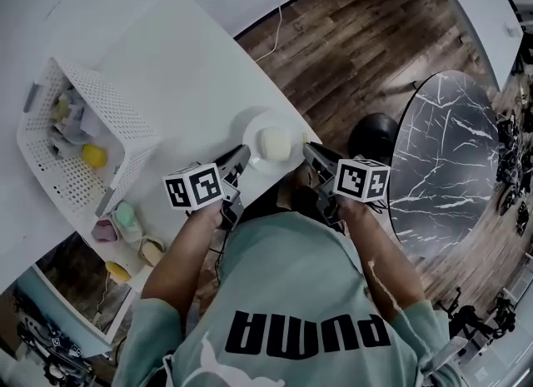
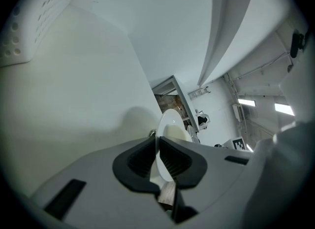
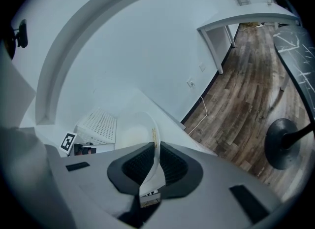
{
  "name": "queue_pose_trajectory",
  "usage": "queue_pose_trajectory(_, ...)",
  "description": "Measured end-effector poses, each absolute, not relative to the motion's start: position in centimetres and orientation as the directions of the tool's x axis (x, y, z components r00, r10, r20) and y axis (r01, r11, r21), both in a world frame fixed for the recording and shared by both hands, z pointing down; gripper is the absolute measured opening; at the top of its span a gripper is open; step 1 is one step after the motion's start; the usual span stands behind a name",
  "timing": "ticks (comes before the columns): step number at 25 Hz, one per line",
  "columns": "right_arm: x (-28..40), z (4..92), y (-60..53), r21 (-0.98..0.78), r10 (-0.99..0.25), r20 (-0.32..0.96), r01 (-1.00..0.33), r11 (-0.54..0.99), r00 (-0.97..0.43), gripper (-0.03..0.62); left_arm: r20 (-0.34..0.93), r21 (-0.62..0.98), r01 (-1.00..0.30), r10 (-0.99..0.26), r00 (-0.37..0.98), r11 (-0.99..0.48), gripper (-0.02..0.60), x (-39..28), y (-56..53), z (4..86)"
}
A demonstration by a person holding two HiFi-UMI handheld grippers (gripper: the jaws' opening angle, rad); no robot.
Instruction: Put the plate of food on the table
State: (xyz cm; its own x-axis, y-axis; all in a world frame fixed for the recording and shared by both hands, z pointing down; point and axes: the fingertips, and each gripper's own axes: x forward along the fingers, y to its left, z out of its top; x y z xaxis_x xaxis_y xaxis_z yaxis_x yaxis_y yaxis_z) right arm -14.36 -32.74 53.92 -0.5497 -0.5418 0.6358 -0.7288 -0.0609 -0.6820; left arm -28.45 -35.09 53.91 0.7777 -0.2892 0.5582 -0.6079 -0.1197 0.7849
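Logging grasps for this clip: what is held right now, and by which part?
The plate, by its rim: the left gripper is shut on one edge, and the right gripper is shut on the opposite edge.

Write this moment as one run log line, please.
left gripper: shut on plate | right gripper: shut on plate | plate: holds food, over table corner

Round white plate (image 1: 268,119), level, carrying a pale cream block of food (image 1: 276,142), at the near corner of the bench (image 1: 191,69).
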Motion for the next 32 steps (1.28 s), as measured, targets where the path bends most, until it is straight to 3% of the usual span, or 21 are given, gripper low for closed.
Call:
queue_pose_trajectory(16,-9.1,51.2,-29.3,-0.679,-0.702,0.595,-0.712,-0.178,-0.392,0.040,0.521,0.791,-0.548,-0.169,0.836,-0.271,0.034,-22.5,-34.2,51.7)
queue_pose_trajectory(32,1.6,49.6,-19.9,-0.716,-0.814,0.535,-0.633,-0.294,-0.227,0.040,0.524,0.764,-0.476,-0.013,0.852,-0.435,0.034,-10.4,-27.7,48.9)
